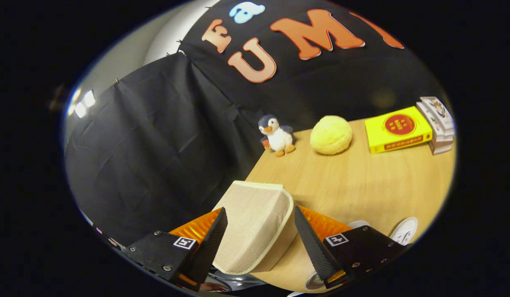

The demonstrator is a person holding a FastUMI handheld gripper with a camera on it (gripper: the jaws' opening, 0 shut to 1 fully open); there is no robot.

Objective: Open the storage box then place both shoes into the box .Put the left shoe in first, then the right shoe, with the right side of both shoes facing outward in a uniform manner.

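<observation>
Lid lifting, shoes waiting.
The gripper [261, 231] stood spread, its fingers either side of the box's raised lid [255, 225] without pinching it; best to swing the flap fully back before reaching for the shoes [405, 231] just right of the fingers.

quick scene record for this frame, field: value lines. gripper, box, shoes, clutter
gripper: gripper open, fingers on either side of the lid, not clearly pressing on it
storage box lid: beige fabric lid tilted, between the fingers
shoes: white shoe on the table beside the finger on that side; another white piece lower down, partly hidden
clutter: toy penguin, yellow ball, yellow box, stack of white boxes, all beyond the fingers at the table's far edge
box interior: cannot tell
</observation>
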